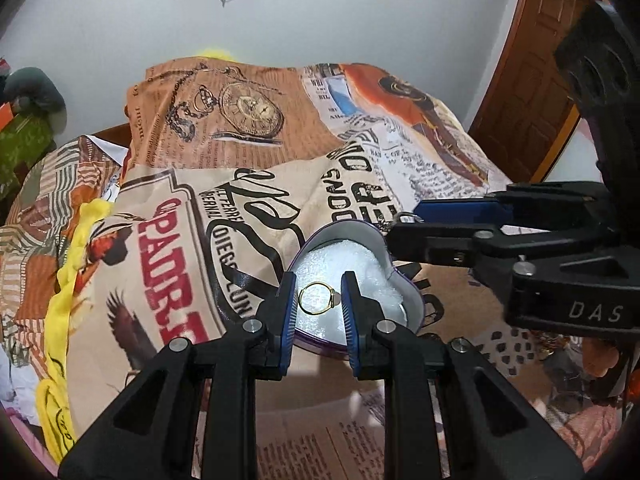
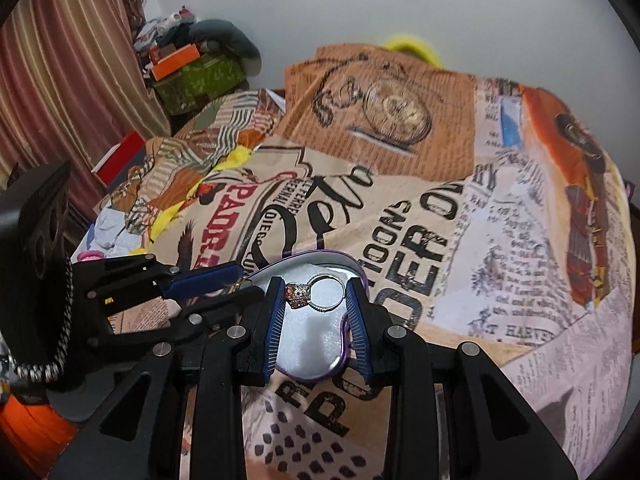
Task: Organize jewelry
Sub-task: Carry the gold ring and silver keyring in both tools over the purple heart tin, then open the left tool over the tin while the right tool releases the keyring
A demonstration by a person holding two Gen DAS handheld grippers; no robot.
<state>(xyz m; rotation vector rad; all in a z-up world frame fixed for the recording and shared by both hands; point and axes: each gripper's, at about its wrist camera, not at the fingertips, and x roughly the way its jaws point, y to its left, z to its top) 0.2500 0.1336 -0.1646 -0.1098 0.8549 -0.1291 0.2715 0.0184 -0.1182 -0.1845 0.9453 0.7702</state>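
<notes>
A thin gold ring (image 1: 337, 300) is pinched between the blue pads of my left gripper (image 1: 319, 280), which is shut on it just above a heart-shaped tin (image 1: 414, 308) with a purple rim and white lining. In the right wrist view my right gripper (image 2: 315, 282) is shut on a silver ring with a pinkish stone (image 2: 298, 295), held over the same tin (image 2: 316, 344). Each gripper shows in the other's view: the right gripper (image 1: 404, 224) comes in from the right, and the left gripper (image 2: 244, 280) from the left, both close above the tin.
The tin lies on a newspaper-print cloth (image 1: 224, 184) over a humped surface. Yellow fabric (image 1: 68, 280) runs along its left edge. Green and orange boxes (image 2: 192, 72) are stacked by a striped curtain (image 2: 68, 60). A wooden door (image 1: 532, 80) stands at the right.
</notes>
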